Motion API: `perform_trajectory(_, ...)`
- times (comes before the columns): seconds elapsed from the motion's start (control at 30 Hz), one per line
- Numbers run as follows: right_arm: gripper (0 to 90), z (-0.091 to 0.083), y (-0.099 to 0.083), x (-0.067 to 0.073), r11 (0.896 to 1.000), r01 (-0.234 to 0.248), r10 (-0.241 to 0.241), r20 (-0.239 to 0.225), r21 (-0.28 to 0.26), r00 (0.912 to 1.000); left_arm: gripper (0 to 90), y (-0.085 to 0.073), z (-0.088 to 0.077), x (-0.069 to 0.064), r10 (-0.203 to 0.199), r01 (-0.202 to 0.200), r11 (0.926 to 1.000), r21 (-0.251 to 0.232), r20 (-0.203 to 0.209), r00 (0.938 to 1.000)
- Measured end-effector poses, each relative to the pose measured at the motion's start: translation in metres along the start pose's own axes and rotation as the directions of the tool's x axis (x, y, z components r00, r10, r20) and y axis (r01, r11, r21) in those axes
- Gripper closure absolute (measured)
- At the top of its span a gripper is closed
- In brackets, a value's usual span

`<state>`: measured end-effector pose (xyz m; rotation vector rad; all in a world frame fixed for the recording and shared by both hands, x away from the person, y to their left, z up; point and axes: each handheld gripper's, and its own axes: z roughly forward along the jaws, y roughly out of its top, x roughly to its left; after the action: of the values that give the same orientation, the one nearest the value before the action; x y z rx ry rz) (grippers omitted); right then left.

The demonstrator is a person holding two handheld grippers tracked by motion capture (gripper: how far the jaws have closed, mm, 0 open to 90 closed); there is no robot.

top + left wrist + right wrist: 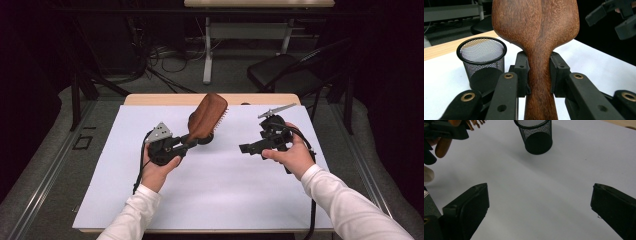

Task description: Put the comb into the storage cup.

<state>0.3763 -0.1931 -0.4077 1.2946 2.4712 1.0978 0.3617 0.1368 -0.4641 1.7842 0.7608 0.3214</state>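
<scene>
Holding the wooden hairbrush [536, 37] by its handle, we're pinching it w/ the left gripper [539, 72]; both pads are pressing on the narrow neck just below the head. In the high view the brush [207, 118] is standing tilted, head up and away from us, bristles facing right, lifted off the white sheet [215, 190]. The right gripper [539, 207] is spread wide w/ nothing between its jaws, hovering over bare sheet to the right of the brush.

The black mesh cup [482, 62] is standing upright on the sheet, just beside the left gripper's jaws in the left gripper view, and farther off ahead of the right gripper [535, 136]. We're judging the step in hand as getting the brush into that cup.

To do it well, we're thinking:
- keep the pinch firm on the neck; the head is heavy and prob. wants to swing.
- bring the handle end over the cup's mouth before lowering, since the rim is narrow.
- the cup looks light, so a knock on the rim could tip it; the free right gripper could steady it from the side.
- let go only once the handle is bearing on the cup's bottom.
</scene>
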Motion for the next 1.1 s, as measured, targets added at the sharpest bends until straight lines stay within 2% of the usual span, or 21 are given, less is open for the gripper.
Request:
perform_trajectory(0.47, 3.5, 0.001, 0.026, -0.002, 0.999, -0.046, 0.046, -0.024, 0.017, 0.9986, 71.6, -0.001, 0.000, 0.000, -0.002, 0.002, 1.0000, -0.006, 0.007, 1.0000)
perform_trajectory(0.7, 5.7, -0.001, 0.039, 0.001, 0.999, -0.053, 0.053, -0.044, 0.002, 0.9976, 71.6, -0.002, 0.001, -0.001, -0.001, 0.001, 1.0000, -0.005, 0.008, 1.0000)
perform_trajectory(1.1, 6.5, 0.006, 0.053, 0.008, 0.997, -0.073, 0.071, -0.082, -0.016, 0.9941, 71.6, -0.003, 0.002, -0.002, 0.003, -0.003, 1.0000, -0.007, 0.018, 0.9998)
